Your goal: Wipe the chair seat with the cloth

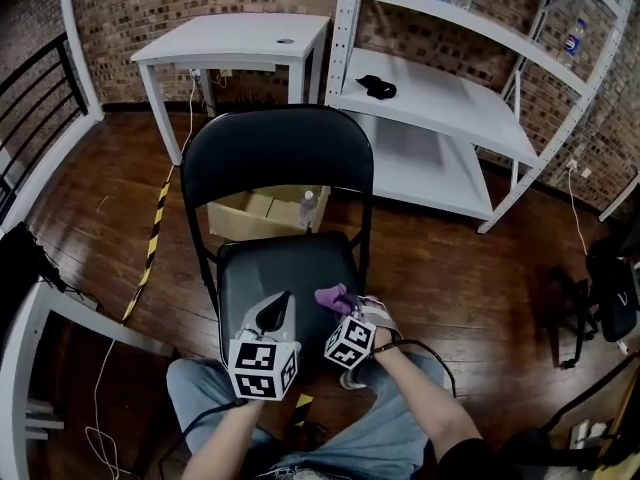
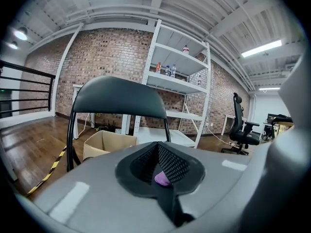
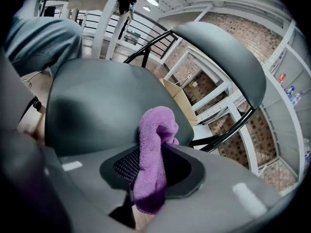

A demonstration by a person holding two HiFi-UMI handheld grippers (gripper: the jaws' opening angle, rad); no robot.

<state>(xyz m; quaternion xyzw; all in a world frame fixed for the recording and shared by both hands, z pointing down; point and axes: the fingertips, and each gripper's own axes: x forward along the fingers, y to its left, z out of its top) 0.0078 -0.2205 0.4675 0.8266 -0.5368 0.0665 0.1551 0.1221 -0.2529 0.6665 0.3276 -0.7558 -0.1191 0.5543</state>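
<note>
The purple terry cloth (image 3: 153, 154) is clamped in the right gripper (image 3: 146, 176), its jaws closed on a bunched fold with the free end standing up past the tips; it sits over the front right part of the black padded chair seat (image 1: 280, 268), contact with the seat unconfirmed; the left gripper (image 1: 280, 306) hovers just beside it over the seat front, jaws drawn together on nothing; judgement: wiping is at its start, and the next move calls for pressing the cloth flat and sweeping across the seat; behind the chair an open brown cardboard box (image 1: 245, 218) stands on the dark wooden floor (image 1: 450, 268), a clear plastic bottle (image 1: 307, 208) at its right end, whether inside it undetermined
</note>
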